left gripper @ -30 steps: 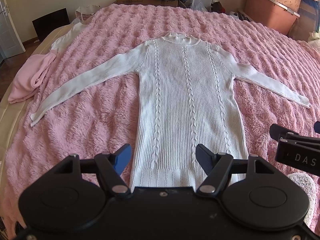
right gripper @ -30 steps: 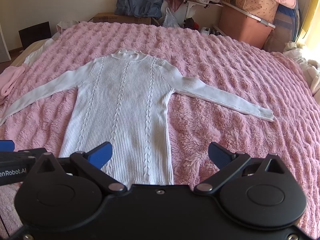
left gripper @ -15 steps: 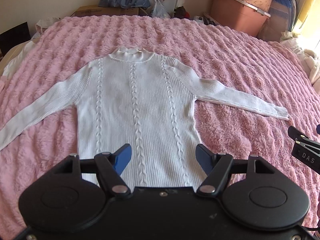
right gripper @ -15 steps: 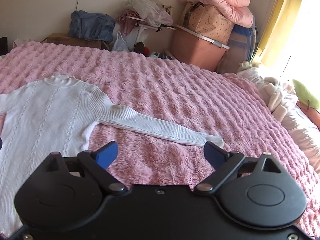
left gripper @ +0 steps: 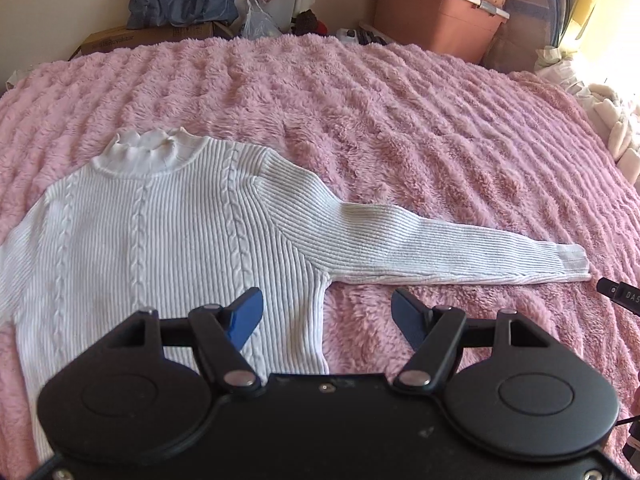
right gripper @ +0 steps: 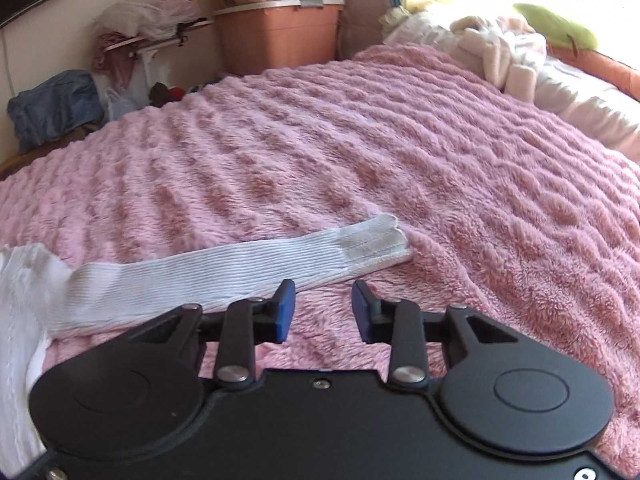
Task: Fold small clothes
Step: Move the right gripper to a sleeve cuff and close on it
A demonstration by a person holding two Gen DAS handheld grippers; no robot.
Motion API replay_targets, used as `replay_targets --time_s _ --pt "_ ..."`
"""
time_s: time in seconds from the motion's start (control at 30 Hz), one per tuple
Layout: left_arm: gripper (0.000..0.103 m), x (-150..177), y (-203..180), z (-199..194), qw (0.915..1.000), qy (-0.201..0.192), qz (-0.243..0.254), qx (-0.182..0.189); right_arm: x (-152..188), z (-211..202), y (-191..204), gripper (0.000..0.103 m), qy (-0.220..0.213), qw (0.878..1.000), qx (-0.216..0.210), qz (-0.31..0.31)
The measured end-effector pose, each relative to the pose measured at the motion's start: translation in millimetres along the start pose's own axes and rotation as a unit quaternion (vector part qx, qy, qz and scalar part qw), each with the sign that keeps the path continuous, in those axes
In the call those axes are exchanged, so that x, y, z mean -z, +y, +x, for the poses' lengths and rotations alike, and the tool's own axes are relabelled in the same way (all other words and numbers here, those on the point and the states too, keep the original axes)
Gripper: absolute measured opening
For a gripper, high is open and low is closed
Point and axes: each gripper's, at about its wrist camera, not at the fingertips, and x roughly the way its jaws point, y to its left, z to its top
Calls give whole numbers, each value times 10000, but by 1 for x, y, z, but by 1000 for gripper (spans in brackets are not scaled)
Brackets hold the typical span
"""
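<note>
Left wrist view first: a white ribbed sweater lies flat, front up, on a fluffy pink blanket that covers the bed. Its torso fills the left part of the frame and runs off the left edge, with the short turtleneck collar pointing toward the far wall. One sleeve stretches out to the right, its cuff lying flat on the blanket. The left tool hovers above the sweater's side seam below the armpit, its blue-tipped jaws spread wide and gripping nothing; one tip is over the knit, the other over bare blanket. At the far right edge a black part of the other tool peeks in just beyond the cuff.

Right wrist view: the same sleeve comes in from the left, and its cuff ends near the frame's middle. The right tool sits just in front of the sleeve near the cuff, jaws parted with a gap between them and nothing held. Farther right, pale bedding is heaped at the blanket's edge. A pink storage bin and a blue bundle stand along the back wall.
</note>
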Motion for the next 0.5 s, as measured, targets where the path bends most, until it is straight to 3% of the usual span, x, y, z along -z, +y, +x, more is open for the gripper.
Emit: replay_targets --time_s 0.13,0.33,0.5 --pt "74 -13 -6 45 9997 225 0 -46 -4 45 -33 29 244 9950 -222 939" --pt "74 -21 -14 87 9996 280 82 -65 -7 86 -46 27 353 9901 -188 1344" --pt "74 -27 -15 116 9993 328 128 -102 -2 107 -65 27 430 9781 -285 2018"
